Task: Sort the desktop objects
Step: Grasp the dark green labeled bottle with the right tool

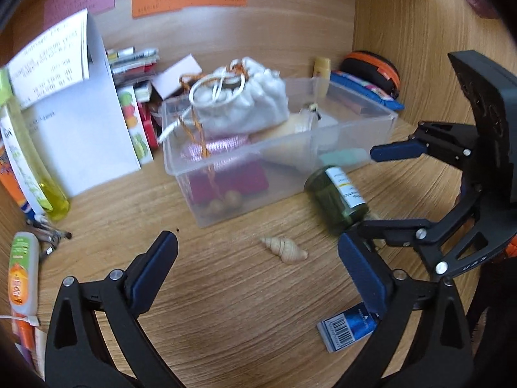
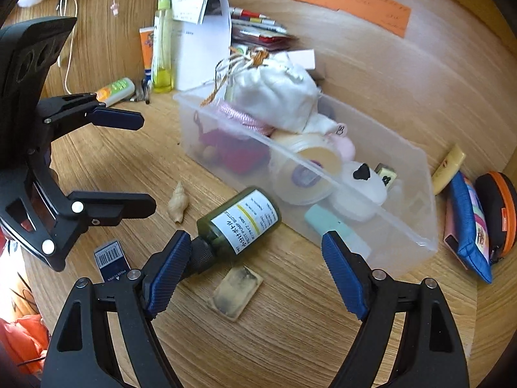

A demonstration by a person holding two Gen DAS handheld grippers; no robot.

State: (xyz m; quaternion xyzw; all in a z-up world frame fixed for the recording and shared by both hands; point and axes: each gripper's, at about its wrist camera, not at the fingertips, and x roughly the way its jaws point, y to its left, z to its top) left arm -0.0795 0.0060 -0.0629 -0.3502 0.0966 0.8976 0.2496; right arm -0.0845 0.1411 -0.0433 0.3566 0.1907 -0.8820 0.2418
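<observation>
A dark green bottle (image 2: 239,223) with a white label lies on its side on the wooden desk, black cap toward me. My right gripper (image 2: 255,242) is open around it; the cap sits against the left finger (image 2: 168,271), and the right finger stands apart. A beige spiral shell (image 1: 284,249) lies on the desk between the wide-open fingers of my left gripper (image 1: 258,252), touching neither. The shell (image 2: 177,203) also shows beside the left gripper (image 2: 145,163) in the right wrist view. In the left wrist view the right gripper (image 1: 366,190) brackets the bottle (image 1: 336,200).
A clear plastic bin (image 2: 404,226) behind the bottle holds a white drawstring pouch (image 2: 274,97), jars and small items. A blue barcoded packet (image 1: 347,329) and a flat beige sachet (image 2: 236,291) lie near me. A yellow bottle (image 1: 32,161), papers and an orange-black case (image 2: 494,213) line the walls.
</observation>
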